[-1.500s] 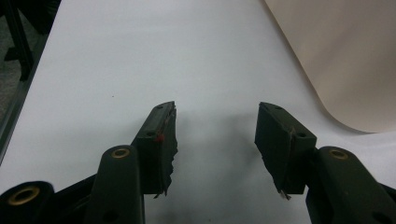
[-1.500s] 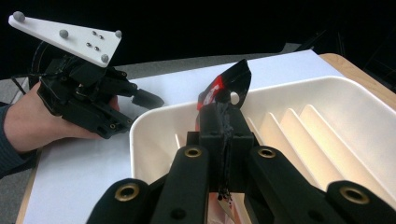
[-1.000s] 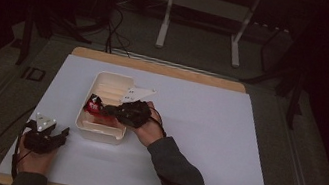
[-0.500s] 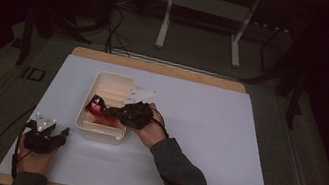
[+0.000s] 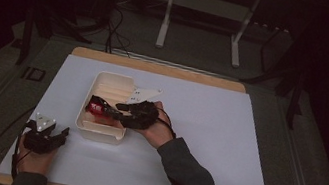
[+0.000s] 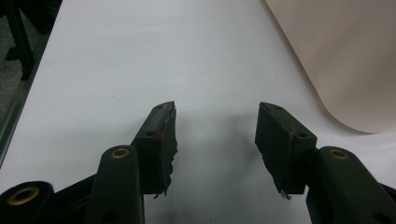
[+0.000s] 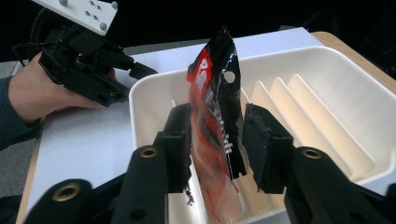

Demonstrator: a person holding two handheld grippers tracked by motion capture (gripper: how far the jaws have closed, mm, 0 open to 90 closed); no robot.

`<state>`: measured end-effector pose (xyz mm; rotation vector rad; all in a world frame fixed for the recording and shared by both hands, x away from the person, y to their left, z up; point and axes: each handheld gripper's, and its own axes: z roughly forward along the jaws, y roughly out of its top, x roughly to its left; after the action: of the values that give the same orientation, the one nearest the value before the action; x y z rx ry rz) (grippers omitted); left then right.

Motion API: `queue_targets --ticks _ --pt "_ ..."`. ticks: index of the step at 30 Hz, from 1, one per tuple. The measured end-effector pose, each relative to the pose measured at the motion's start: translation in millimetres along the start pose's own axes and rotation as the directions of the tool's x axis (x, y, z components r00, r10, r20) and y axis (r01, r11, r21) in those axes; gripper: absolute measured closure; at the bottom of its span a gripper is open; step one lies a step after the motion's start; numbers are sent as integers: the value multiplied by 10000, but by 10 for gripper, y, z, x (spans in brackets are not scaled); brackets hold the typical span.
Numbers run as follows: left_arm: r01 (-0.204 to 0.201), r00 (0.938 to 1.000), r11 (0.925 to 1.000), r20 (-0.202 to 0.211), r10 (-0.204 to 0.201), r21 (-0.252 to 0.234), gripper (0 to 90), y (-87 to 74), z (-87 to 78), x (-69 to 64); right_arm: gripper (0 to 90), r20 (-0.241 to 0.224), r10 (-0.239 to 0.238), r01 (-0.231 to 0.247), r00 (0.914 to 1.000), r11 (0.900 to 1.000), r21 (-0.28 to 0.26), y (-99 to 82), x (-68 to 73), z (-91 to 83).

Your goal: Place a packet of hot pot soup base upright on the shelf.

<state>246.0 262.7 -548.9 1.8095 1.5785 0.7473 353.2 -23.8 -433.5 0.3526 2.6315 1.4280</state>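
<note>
Since the earlier frames, little has shifted on the table: the right gripper (image 5: pixel 108 109) is seen over the near end of the white tray (image 5: pixel 114 84) as before, but its jaws have just been opening, and the red-and-black snack packet (image 7: pixel 215 116) now stands between them with a gap visible on one side, so it appears released rather than pinched. The packet is propped nearly upright, its long axis running from the tray floor up past the pads, its lower end resting inside the tray against the near wall. It lies directly ahead of the right jaws, so a straight withdrawal along their own line is judged to be what clears it. The left gripper (image 5: pixel 46 134) is kept on the white mat (image 5: pixel 224 148) beside the tray, jaws apart and empty, well apart from the packet.
</note>
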Motion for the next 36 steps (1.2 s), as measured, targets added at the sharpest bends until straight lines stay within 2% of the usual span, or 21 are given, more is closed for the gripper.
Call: queue_targets --ticks 3,6,13,17,22,23,25,28,31,33,36 --pt "15 10000 10000 0 -15 -8 482 0 -1 0 594 81 32 -32 10000 10000 39 21 15 -57" --pt "21 10000 10000 -9 -21 -23 482 -1 -3 -1 596 105 42 -46 9999 9995 314 21 39 -97" --pt "38 10000 10000 -11 -38 -26 482 0 -2 3 539 713 254 -309 9971 9965 770 -28 52 -231" --pt "40 10000 10000 -13 -40 -9 482 1 -1 2 507 1096 537 -648 9925 9928 1007 -100 36 -349" --pt "-41 10000 10000 -18 41 13 482 2 -2 -3 492 1325 638 -813 9891 9880 1316 -159 36 -402" --pt "-37 10000 10000 -18 37 8 482 1 -1 -4 478 1473 832 -1067 9856 9815 1592 -231 26 -451" --pt "-39 10000 10000 -13 39 13 482 1 -1 -4 461 1665 939 -1237 9816 9761 1789 -299 15 -495" --pt "-45 10000 10000 -14 45 6 482 1 0 -7 432 1851 1337 -1695 9736 9663 1935 -414 -16 -566" --pt "-46 10000 10000 -18 46 45 481 1 1 -3 410 2151 1516 -1969 9648 9582 2075 -541 -36 -637" --pt "-40 10000 10000 -37 40 51 481 1 4 -4 391 2605 1428 -2054 9549 9509 2316 -629 -30 -669" --pt "-44 10000 10000 -33 45 61 480 1 7 -5 336 2847 1790 -2469 9418 9428 2240 -771 -30 -723"
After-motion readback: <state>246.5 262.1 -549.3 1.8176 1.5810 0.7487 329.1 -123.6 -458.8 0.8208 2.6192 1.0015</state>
